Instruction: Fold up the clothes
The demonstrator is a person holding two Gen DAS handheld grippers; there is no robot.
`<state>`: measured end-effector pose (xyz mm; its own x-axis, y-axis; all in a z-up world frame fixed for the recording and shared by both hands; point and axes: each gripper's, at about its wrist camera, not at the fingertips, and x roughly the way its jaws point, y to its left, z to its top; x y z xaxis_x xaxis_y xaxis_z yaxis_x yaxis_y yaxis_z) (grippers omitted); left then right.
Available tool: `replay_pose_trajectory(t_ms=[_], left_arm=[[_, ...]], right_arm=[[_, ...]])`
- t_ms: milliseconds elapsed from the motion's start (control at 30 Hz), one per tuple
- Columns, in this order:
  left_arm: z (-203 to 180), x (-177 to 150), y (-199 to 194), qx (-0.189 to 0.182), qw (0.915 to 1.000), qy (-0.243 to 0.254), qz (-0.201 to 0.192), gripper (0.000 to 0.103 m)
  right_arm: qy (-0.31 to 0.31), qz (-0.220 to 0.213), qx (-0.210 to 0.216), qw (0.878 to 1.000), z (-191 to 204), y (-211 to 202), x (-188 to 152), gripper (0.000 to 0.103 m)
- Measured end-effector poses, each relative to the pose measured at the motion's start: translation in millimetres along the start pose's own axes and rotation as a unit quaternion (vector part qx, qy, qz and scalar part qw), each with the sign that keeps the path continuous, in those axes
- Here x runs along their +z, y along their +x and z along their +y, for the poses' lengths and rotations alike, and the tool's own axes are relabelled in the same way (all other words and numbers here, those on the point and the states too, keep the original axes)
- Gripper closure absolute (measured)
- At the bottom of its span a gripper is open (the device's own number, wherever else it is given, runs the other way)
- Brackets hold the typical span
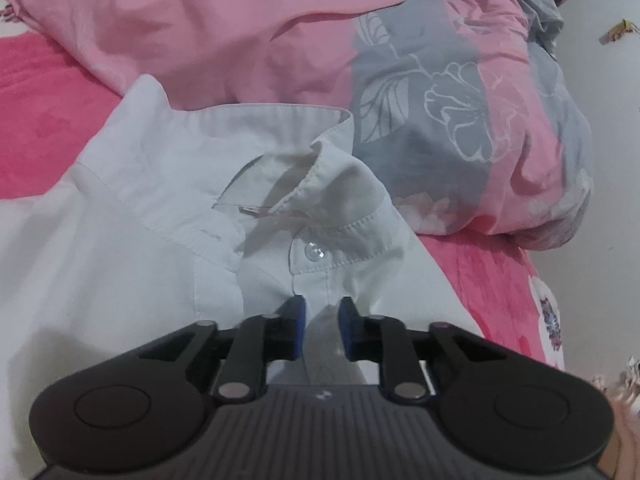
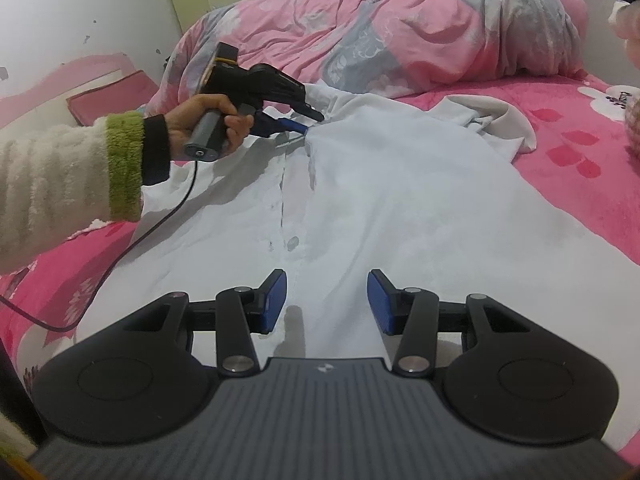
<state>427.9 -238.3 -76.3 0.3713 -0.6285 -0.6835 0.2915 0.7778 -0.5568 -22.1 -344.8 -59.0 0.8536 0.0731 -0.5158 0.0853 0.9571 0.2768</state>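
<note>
A white button-up shirt [image 2: 360, 208] lies spread face up on the pink bed, collar toward the quilt. In the left wrist view its collar [image 1: 280, 136] and top button [image 1: 312, 251] are just ahead of my left gripper [image 1: 322, 312], whose blue pads stand a small gap apart around the placket fold just below the collar; whether they press the cloth is unclear. The left gripper also shows in the right wrist view [image 2: 308, 120], at the shirt's neck. My right gripper [image 2: 326, 300] is open and empty, low over the shirt's lower front. One sleeve [image 2: 492, 120] lies bunched at the right.
A rumpled pink and grey floral quilt [image 2: 380, 32] is piled behind the shirt. The pink bedsheet [image 2: 580, 160] shows on both sides. The left gripper's cable [image 2: 132, 240] trails across the shirt's left edge. A white wall [image 1: 608, 120] bounds the bed.
</note>
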Motion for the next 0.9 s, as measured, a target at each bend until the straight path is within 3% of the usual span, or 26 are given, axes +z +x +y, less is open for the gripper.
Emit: replay_pose_trajectory(t_ms=[100, 300, 533, 633, 800, 900], left_arm=[[0, 1, -1, -0.006, 1.0000, -0.006, -0.004, 0.098], [-9, 2, -25, -0.010, 0.9989, 0.005, -0.046, 0.102], [-23, 2, -52, -0.014, 0.9957, 0.027, -0.087, 0.103], [-27, 1, -66, -0.011, 0.9939, 0.031, -0.106, 0.103], [-25, -4, -107, -0.008, 0.9880, 0.040, -0.149, 0.103], [-23, -7, -116, 0.013, 0.9859, 0.052, -0.159, 0.103]], right_arm=[[-0.016, 0.006, -0.002, 1.000, 4, 5, 3, 0.059], [-0.059, 0.027, -0.012, 0.998, 16, 20, 7, 0.060], [-0.098, 0.044, -0.016, 0.994, 25, 31, 6, 0.074], [-0.106, 0.046, -0.013, 0.993, 26, 31, 1, 0.096], [-0.115, 0.047, -0.003, 0.992, 27, 29, -6, 0.100], [-0.105, 0.047, 0.010, 0.993, 25, 25, -4, 0.100]])
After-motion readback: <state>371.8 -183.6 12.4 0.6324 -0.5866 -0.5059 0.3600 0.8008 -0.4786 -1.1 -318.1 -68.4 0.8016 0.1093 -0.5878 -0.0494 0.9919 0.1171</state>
